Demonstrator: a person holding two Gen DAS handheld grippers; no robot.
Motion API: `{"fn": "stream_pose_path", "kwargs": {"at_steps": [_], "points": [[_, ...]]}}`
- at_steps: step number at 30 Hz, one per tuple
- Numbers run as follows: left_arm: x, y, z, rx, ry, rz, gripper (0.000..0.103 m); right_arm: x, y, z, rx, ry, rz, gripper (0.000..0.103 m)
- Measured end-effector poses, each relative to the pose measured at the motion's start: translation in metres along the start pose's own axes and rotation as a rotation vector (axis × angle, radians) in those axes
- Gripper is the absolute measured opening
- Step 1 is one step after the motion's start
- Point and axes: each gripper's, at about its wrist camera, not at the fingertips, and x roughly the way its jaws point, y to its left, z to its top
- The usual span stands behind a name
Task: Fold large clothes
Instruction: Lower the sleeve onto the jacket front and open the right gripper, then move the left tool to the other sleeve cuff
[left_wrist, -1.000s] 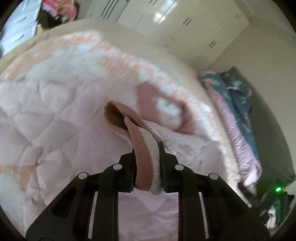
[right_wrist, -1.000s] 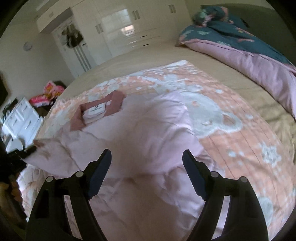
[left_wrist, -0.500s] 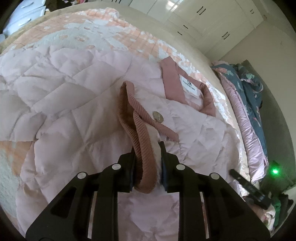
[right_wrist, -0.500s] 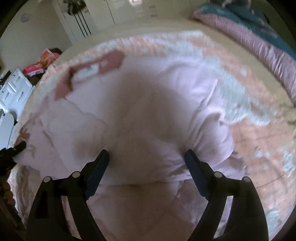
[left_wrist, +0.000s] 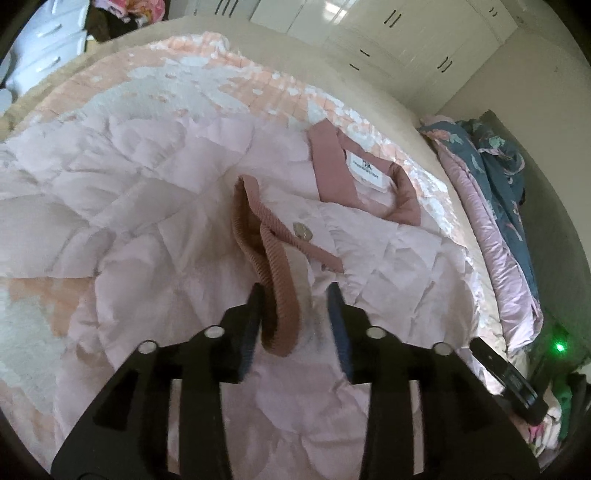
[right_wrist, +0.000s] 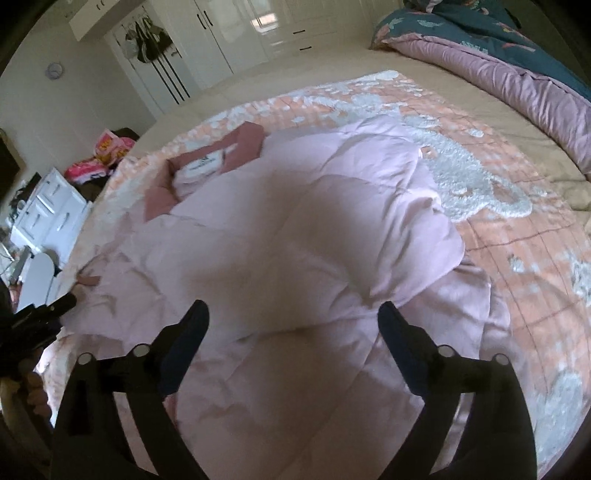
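Observation:
A pale pink quilted jacket (left_wrist: 155, 206) lies spread on the bed; it also fills the right wrist view (right_wrist: 295, 229). Its dusty-pink collar (left_wrist: 332, 166) with a white label lies at the far side, seen too in the right wrist view (right_wrist: 207, 166). The ribbed dusty-pink sleeve cuff (left_wrist: 273, 273) lies between the fingers of my left gripper (left_wrist: 295, 306), whose jaws stand apart and no longer pinch it. My right gripper (right_wrist: 291, 325) is open and empty above the folded jacket body.
The jacket rests on a peach and white patterned blanket (right_wrist: 517, 229) on a beige bed. A rolled purple and teal duvet (right_wrist: 517, 70) lies along the far right. White wardrobes (right_wrist: 221, 48) and a white dresser (right_wrist: 48, 210) stand beyond the bed.
My left gripper brought the cuff down onto the jacket and then opened, letting it go. My right gripper stayed open and pulled back a little over the jacket.

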Motion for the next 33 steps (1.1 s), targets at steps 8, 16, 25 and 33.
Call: {"fn": "stream_pose_path", "kwargs": {"at_steps": [8, 16, 25, 33], "points": [[-0.028, -0.005, 0.001, 0.002, -0.056, 0.028, 0.069, -0.035, 0.016, -0.005, -0.011, -0.066, 0.009, 0.098], [-0.053, -0.002, -0.005, 0.01, -0.073, 0.037, 0.094, -0.058, 0.037, -0.008, -0.05, -0.11, -0.013, 0.099], [-0.076, 0.006, -0.014, 0.014, -0.092, 0.06, 0.094, -0.081, 0.056, -0.011, -0.075, -0.165, -0.027, 0.099], [-0.096, 0.024, -0.021, -0.011, -0.114, 0.066, 0.094, -0.094, 0.087, -0.019, -0.124, -0.169, 0.014, 0.099]]}}
